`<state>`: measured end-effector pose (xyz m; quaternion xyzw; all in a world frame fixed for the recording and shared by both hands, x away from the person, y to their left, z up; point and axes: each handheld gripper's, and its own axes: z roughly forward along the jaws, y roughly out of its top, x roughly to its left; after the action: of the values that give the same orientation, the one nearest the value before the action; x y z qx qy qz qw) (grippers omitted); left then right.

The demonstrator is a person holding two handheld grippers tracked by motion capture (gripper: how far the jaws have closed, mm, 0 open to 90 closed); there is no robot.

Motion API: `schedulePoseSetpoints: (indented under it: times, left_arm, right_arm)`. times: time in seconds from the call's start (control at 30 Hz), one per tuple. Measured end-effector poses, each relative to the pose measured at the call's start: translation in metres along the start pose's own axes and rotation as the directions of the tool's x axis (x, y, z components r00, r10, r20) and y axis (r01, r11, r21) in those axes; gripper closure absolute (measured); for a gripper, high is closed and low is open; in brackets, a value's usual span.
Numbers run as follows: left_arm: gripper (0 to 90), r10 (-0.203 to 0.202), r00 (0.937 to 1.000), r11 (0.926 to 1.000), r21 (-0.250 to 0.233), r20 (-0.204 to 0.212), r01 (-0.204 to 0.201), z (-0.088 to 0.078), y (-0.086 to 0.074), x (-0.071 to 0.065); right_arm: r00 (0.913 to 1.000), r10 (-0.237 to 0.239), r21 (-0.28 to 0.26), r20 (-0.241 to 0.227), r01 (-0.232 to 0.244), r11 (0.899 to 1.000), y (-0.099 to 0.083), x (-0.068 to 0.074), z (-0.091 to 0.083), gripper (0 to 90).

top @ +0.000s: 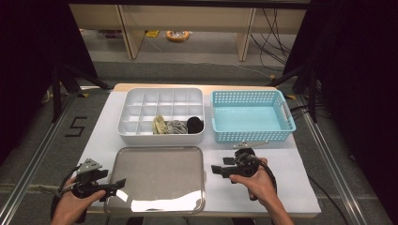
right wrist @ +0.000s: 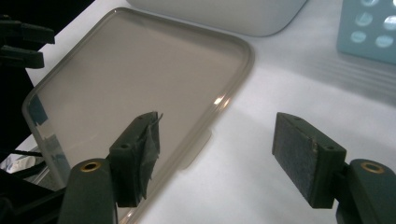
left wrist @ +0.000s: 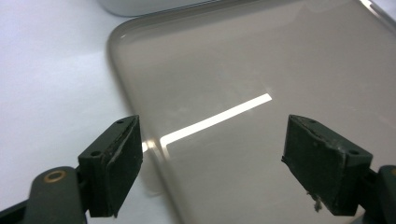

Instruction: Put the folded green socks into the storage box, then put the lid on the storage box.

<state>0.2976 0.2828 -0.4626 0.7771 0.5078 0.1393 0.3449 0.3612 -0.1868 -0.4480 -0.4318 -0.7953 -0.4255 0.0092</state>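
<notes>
A shiny metal tray [top: 155,178] lies empty at the front of the table. My left gripper [top: 120,184] hovers at the tray's left front edge, jaws open with nothing between them; in the left gripper view [left wrist: 212,154] they stand over the tray [left wrist: 261,60]. My right gripper [top: 216,169] is just off the tray's right edge, pointing left, open and empty. In the right gripper view [right wrist: 217,149] its jaws straddle the rim of the tray [right wrist: 140,70]. Behind the tray, a white divided box [top: 141,105] holds rolled socks: yellowish [top: 159,124], grey [top: 177,126] and black [top: 195,124].
A light blue perforated basket [top: 251,96] stands empty at the back right, its corner [right wrist: 373,32] showing in the right gripper view. The white table cover [top: 291,168] has free room on the right. The left gripper's jaws [right wrist: 23,44] appear far off in the right gripper view.
</notes>
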Motion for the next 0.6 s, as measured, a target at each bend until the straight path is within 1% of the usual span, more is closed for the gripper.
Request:
schedulePoseSetpoints:
  times: [0.03,0.07,0.1,0.13,0.17,0.23,0.27,0.3,0.33,0.37,0.4,0.43,0.47,0.53,0.57,0.6]
  left_arm:
    - [19.8,-0.007,1.0,1.0,0.001,-0.003,0.007,0.0,-0.001,0.002]
    - [20.4,-0.009,0.9999,0.9999,0.009,-0.004,0.009,-0.001,-0.001,0.005]
    - [21.4,-0.012,0.9999,0.9998,0.014,-0.002,0.012,-0.001,-0.002,0.006]
    - [21.9,-0.015,0.9999,0.9995,0.026,0.001,0.015,-0.002,-0.003,0.008]
    - [22.4,-0.022,0.9998,0.9991,0.037,0.002,0.022,-0.002,-0.003,0.011]
    - [24.2,-0.029,0.9996,0.9984,0.048,0.001,0.029,-0.002,-0.004,0.015]
    - [24.7,-0.033,0.9994,0.9983,0.048,-0.002,0.033,-0.002,-0.005,0.016]
    - [25.8,-0.036,0.9993,0.9978,0.057,0.01,0.035,-0.003,-0.005,0.019]
    - [27.2,-0.036,0.9993,0.9978,0.056,0.01,0.036,-0.003,-0.006,0.021]
    - [28.7,-0.034,0.9993,0.9974,0.065,0.015,0.033,-0.004,-0.006,0.023]
    - [29.4,-0.051,0.9985,0.997,0.059,0.018,0.05,-0.004,-0.006,0.023]
    - [30.0,-0.055,0.9983,0.9968,0.059,0.021,0.053,-0.004,-0.006,0.025]
    - [31.2,-0.059,0.998,0.9967,0.057,0.021,0.058,-0.004,-0.006,0.026]
    - [31.9,-0.052,0.9984,0.9964,0.068,0.022,0.05,-0.005,-0.006,0.027]
    - [32.7,-0.054,0.9982,0.9959,0.074,0.028,0.052,-0.005,-0.006,0.028]
    - [33.6,-0.07,0.9969,0.9957,0.064,0.036,0.067,-0.004,-0.007,0.028]
  right_arm:
    - [0.9999,-0.003,0.007,0.016,0.003,1.0,-0.001,0.001,-0.002,33.1]
    - [0.9999,0.008,0.006,0.007,-0.008,1.0,-0.003,0.003,-0.002,33.1]
    - [0.9999,-0.001,0.003,-0.015,0.001,1.0,-0.004,0.002,-0.001,33.1]
    - [0.9999,-0.001,0.007,-0.016,0.001,1.0,-0.005,0.002,-0.001,33.2]
    - [0.9999,0.007,0.015,-0.008,-0.007,1.0,-0.007,0.004,-0.001,33.2]
    - [1.0,0.0,0.021,0.001,0.0,1.0,-0.009,0.004,0.0,33.2]
    - [0.9999,0.011,0.028,-0.008,-0.01,1.0,-0.01,0.006,0.002,33.3]
    - [0.9996,0.021,0.027,-0.016,-0.021,0.999,-0.011,0.007,0.003,33.4]
    - [0.9994,0.033,0.04,-0.011,-0.032,0.999,-0.012,0.009,0.003,33.3]
    - [1.0,0.005,0.04,-0.001,-0.005,0.999,-0.012,0.007,0.004,33.3]
    - [1.0,0.003,0.039,0.003,-0.003,0.999,-0.013,0.007,0.005,33.4]
    - [0.9999,0.004,0.04,-0.015,-0.003,0.999,-0.013,0.007,0.006,33.3]
    - [0.9998,0.01,0.042,-0.017,-0.009,0.999,-0.014,0.008,0.007,33.4]
    - [1.0,0.004,0.052,-0.006,-0.003,0.999,-0.015,0.008,0.008,33.4]
    - [0.9998,0.005,0.053,-0.021,-0.004,0.999,-0.015,0.007,0.009,33.3]
    - [0.9997,0.003,0.053,-0.022,-0.002,0.999,-0.016,0.007,0.01,33.3]
